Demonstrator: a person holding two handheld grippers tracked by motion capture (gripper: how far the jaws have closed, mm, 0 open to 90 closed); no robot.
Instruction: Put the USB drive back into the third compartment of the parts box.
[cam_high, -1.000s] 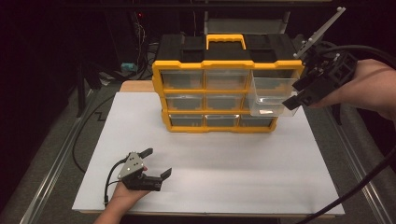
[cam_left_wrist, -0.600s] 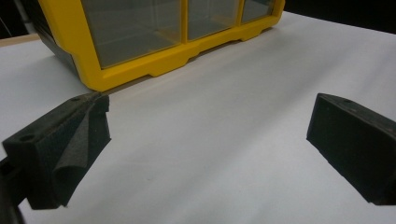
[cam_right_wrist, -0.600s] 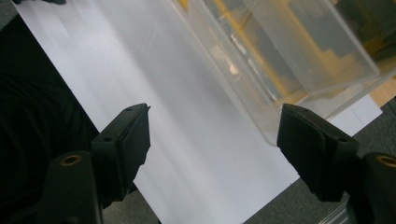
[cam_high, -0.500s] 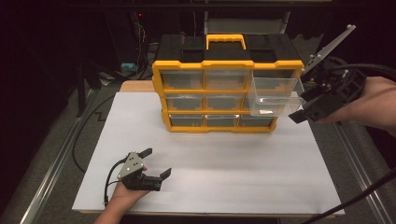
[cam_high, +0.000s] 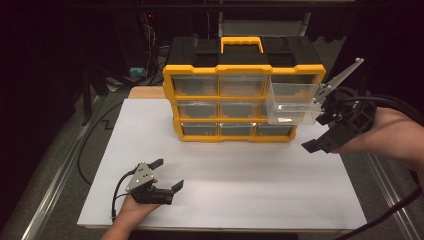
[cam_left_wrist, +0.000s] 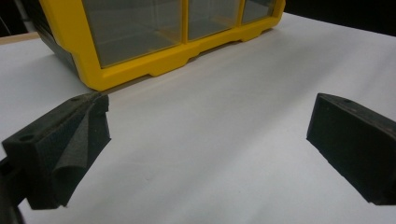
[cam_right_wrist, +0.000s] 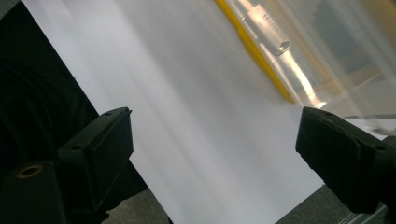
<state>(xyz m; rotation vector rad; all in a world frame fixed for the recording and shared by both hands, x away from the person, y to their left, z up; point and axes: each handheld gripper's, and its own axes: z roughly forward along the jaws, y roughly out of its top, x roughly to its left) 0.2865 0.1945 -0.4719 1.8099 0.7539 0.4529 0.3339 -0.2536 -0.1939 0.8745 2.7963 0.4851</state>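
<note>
A yellow and black organizer (cam_high: 171, 107) with clear drawers stands at the back of the white board (cam_high: 250, 175). Its top right drawer (cam_high: 292, 107) is pulled out and hangs forward. Just right of and below that drawer is my right gripper (cam_high: 320, 129), whose jaws have just been opening and hold nothing. In the right gripper view the right gripper (cam_right_wrist: 212, 140) stands wide above the board, with the blurred clear drawer (cam_right_wrist: 327, 60) at the upper right. My left gripper (cam_high: 168, 174) rests open near the front left of the board. The left gripper (cam_left_wrist: 208, 121) faces the organizer's bottom row (cam_left_wrist: 154, 65) with nothing between its jaws.
Black cables (cam_high: 100, 130) trail over the dark floor left of the board. Metal rails (cam_high: 47, 200) run along both sides. A strip of wooden tabletop (cam_high: 145, 92) shows behind the board's left corner. The board's middle and front right lie bare.
My right gripper has left the drawer's front edge, dropping down and to the right, and its jaws have spread. The drawer stays pulled out. The left gripper has not moved.
</note>
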